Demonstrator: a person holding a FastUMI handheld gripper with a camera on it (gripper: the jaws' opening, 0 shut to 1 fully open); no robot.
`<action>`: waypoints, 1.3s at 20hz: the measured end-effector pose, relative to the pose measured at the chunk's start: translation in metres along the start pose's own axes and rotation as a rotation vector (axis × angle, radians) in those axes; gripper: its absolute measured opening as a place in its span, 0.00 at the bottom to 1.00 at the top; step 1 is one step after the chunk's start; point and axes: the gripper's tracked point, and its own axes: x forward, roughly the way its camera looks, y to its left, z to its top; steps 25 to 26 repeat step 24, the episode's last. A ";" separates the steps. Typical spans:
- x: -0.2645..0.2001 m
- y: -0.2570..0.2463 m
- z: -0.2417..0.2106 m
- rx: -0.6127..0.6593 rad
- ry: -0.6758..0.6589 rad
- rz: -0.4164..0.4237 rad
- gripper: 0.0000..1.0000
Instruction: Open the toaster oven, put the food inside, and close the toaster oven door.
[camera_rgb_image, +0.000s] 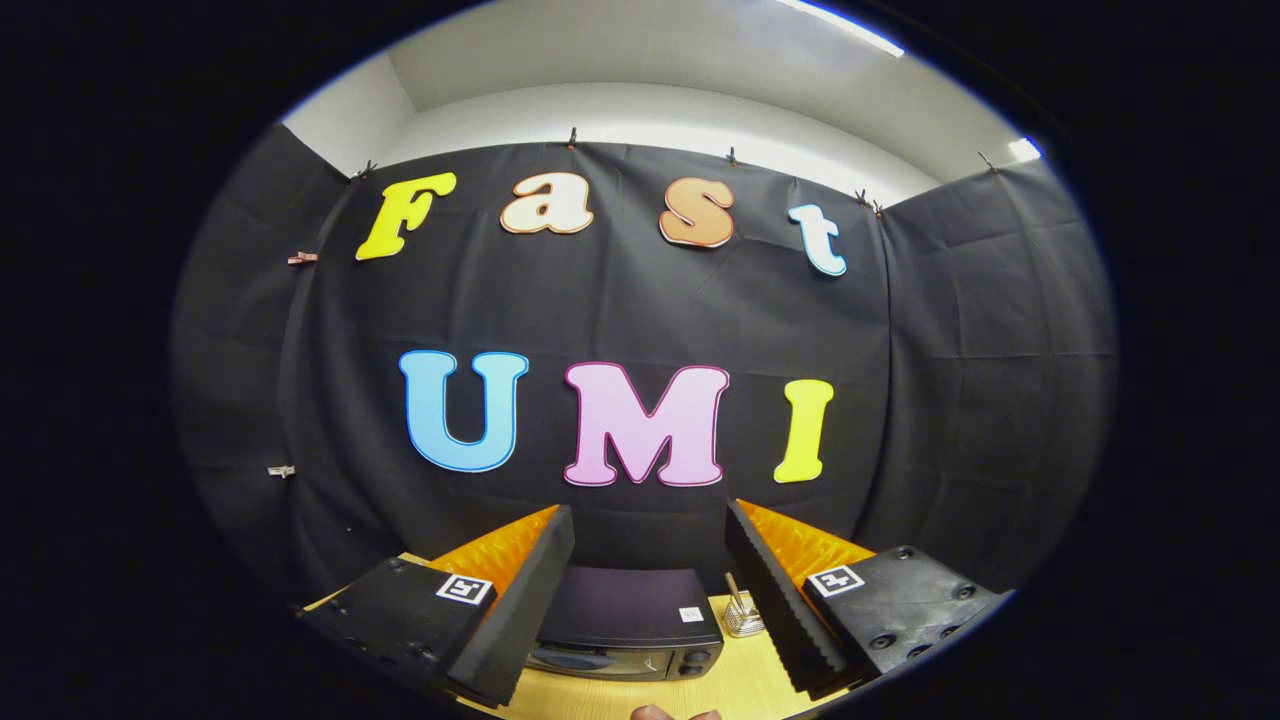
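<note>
1. Black cloth (640, 320) hangs as the booth's back and side walls, clipped along its top edge, with a pale wall and ceiling (650, 105) above it.
2. A light wooden counter (740, 685) stands below the cloth and carries the things.
3. The toaster oven (628, 625) sits on the counter against the cloth, seen from above and in front; its dark top faces up, and its door with the window looks closed. Knobs show at the right end of its front.
4. The tool (650, 610) hangs above the counter with its two fingers spread wide, holding nothing; the toaster oven lies between and just beyond them.
5. A small wire holder (742, 618) with a stick in it stands just right of the toaster oven, beside the right finger.
6. A fingertip (655, 713) of a person shows at the near edge of the counter.
</note>
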 end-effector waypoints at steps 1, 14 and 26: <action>-0.001 -0.001 -0.002 0.003 0.003 -0.003 0.98; -0.002 0.009 0.000 0.026 -0.001 -0.008 0.98; 0.003 0.014 0.006 0.023 -0.013 -0.002 0.98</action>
